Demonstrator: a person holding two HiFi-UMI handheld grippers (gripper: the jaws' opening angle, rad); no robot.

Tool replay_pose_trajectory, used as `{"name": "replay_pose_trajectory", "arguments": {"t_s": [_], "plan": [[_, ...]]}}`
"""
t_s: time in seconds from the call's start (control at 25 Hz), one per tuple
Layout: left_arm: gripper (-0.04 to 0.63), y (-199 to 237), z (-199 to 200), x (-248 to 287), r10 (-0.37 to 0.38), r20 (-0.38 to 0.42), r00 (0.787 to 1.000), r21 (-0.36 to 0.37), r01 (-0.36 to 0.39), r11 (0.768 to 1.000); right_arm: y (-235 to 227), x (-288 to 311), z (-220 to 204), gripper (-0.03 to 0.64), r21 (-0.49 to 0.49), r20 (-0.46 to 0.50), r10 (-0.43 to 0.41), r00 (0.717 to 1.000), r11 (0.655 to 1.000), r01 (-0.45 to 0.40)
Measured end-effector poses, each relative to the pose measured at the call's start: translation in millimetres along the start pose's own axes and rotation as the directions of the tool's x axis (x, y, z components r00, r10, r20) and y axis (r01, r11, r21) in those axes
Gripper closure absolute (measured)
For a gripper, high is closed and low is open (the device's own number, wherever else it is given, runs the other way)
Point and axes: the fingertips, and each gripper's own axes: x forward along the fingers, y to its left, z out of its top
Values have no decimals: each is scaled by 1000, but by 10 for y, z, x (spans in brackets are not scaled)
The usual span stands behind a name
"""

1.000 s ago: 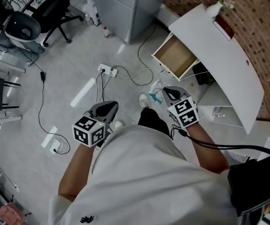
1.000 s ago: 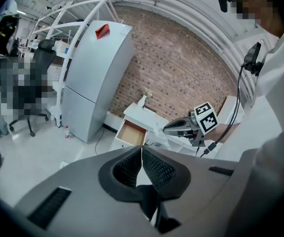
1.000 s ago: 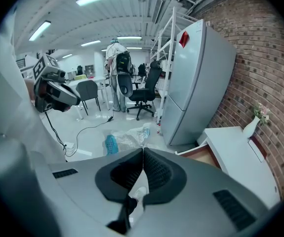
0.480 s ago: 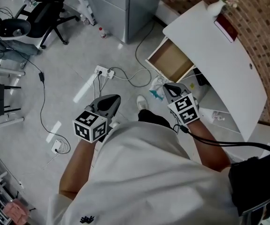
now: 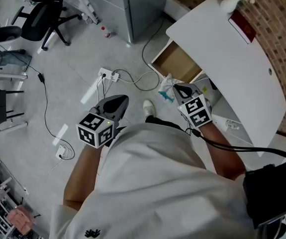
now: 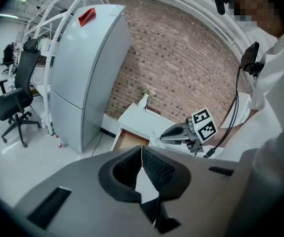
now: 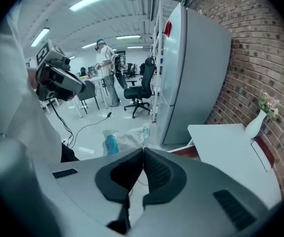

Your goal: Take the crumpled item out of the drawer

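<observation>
The crumpled item [image 5: 165,90], clear plastic with a blue patch, hangs from my right gripper [image 5: 176,87], which is shut on it just in front of the open drawer [image 5: 175,63]. The drawer's wooden bottom looks bare. In the right gripper view the crumpled plastic [image 7: 126,138] dangles past the closed tips of the right gripper [image 7: 142,150]. My left gripper [image 5: 121,100] is held over the floor to the left. It is shut and holds nothing, and its pads meet in the left gripper view [image 6: 142,149].
The drawer belongs to a white desk [image 5: 227,49] against a brick wall, bearing a vase [image 5: 231,3] and a red book [image 5: 242,26]. A grey fridge [image 5: 143,4] stands beside it. A power strip with cables [image 5: 108,74] lies on the floor, with office chairs [image 5: 41,21] further left.
The head view has shifted a little. The right gripper has drifted slightly up the picture with the crumpled item still in its jaws. The left gripper has barely moved.
</observation>
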Motion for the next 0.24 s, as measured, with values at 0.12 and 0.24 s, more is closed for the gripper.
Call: {"name": "replay_pose_trajectory", "arguments": {"t_s": [0.12,0.24], "plan": [[571,-50,118,161,13,12,1000,-4,-13,1000,-163,-4,-91,586,-5,-5,11,1000,1000,-11],[571,-110,248,297,17,22,1000,-11,-17,1000,-355,-16,-157,586,-5,-11,13,1000,1000,-13]]}}
